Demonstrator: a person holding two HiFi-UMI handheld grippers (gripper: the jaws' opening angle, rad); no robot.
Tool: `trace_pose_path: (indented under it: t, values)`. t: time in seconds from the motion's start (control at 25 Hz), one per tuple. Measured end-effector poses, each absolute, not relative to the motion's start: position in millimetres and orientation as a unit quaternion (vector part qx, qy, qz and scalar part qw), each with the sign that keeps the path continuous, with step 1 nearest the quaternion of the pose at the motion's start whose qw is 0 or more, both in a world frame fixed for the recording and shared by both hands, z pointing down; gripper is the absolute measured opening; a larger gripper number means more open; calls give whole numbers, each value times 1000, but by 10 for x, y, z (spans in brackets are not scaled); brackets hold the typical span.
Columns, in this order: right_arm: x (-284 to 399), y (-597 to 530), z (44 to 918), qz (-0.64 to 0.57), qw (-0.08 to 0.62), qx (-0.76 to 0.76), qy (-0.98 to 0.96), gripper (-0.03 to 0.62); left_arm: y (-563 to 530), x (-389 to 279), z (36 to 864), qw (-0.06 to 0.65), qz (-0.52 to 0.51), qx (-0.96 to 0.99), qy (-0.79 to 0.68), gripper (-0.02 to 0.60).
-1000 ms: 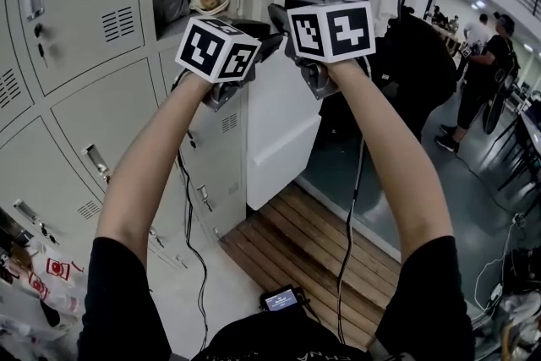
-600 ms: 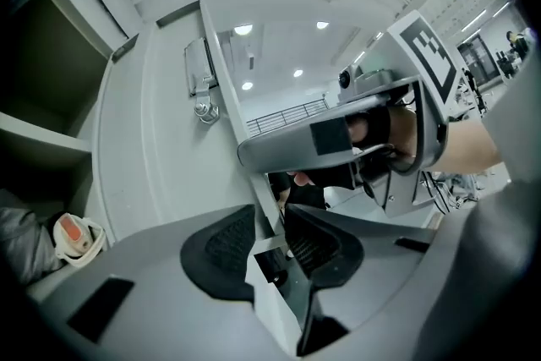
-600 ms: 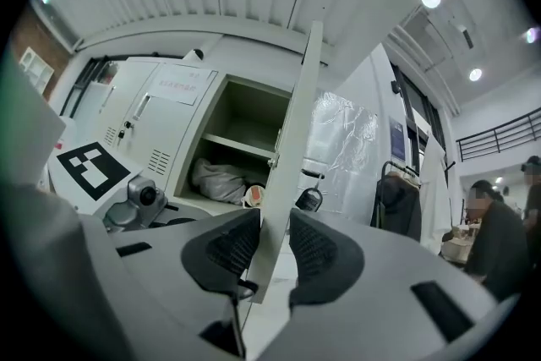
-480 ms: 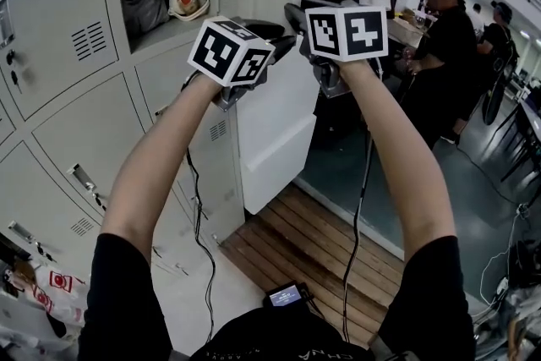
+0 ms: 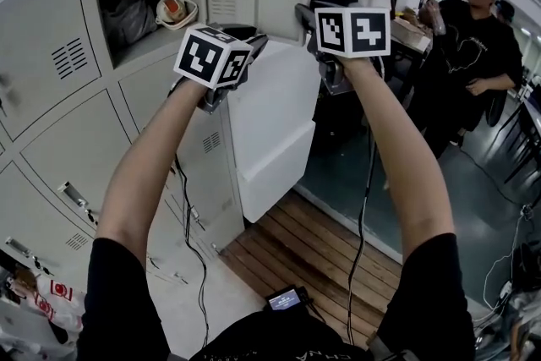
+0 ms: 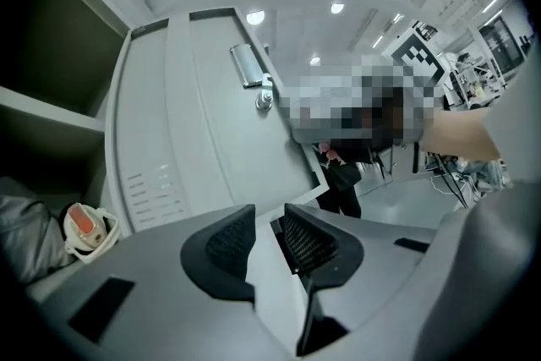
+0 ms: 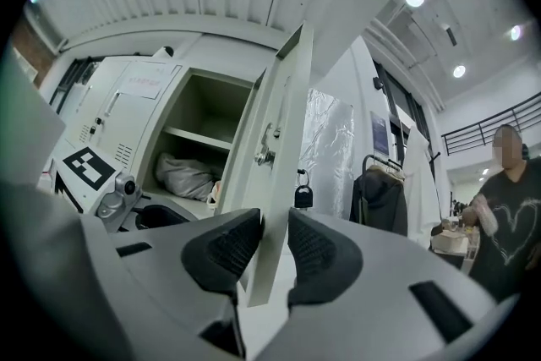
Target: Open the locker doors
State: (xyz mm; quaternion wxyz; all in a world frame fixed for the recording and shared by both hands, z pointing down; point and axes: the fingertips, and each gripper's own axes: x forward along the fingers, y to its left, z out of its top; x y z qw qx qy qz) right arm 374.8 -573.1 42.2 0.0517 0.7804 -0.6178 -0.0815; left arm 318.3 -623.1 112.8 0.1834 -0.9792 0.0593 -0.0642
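1. Now, we have both arms raised at the bank of light-grey sheet-metal lockers [image 5: 51,63].
2. The left gripper [image 6: 269,237] pinches the top edge of the lower door [image 6: 270,292], a pale grey metal panel. In the head view this lower door [image 5: 270,123] stands swung out over the brown wooden slat floor [image 5: 313,241].
3. The right gripper [image 7: 273,245] is clamped on the bottom corner of the upper door [image 7: 275,123], a matching grey panel. Its hold is just below the latch and the small black padlock [image 7: 303,197].
4. We judge both holds sit on the free edges, away from the hinges, because a thin edge fits between the jaws and gives the most leverage.
5. Both doors are already open. The upper compartment shows a grey bag [image 5: 127,13] and a round white-and-orange object [image 5: 176,10] on its shelf. Doors further left are shut, so we judge the task only partly done.
6. A bystander in black [image 5: 473,55] stands well apart, beyond the doors.
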Motion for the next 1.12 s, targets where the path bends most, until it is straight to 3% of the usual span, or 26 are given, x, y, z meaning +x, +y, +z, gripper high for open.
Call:
trace_pose_path:
  t: [0.48,1.12]
  values:
    - [4183,-5919,465,-97,66,776,-619,117,-6560,3624,1260,152,-62,-982,91,114]
    - [4092,-5684,320,-132,69,767,-624,117,-6520,3598,1216,161,-78,-978,111,109]
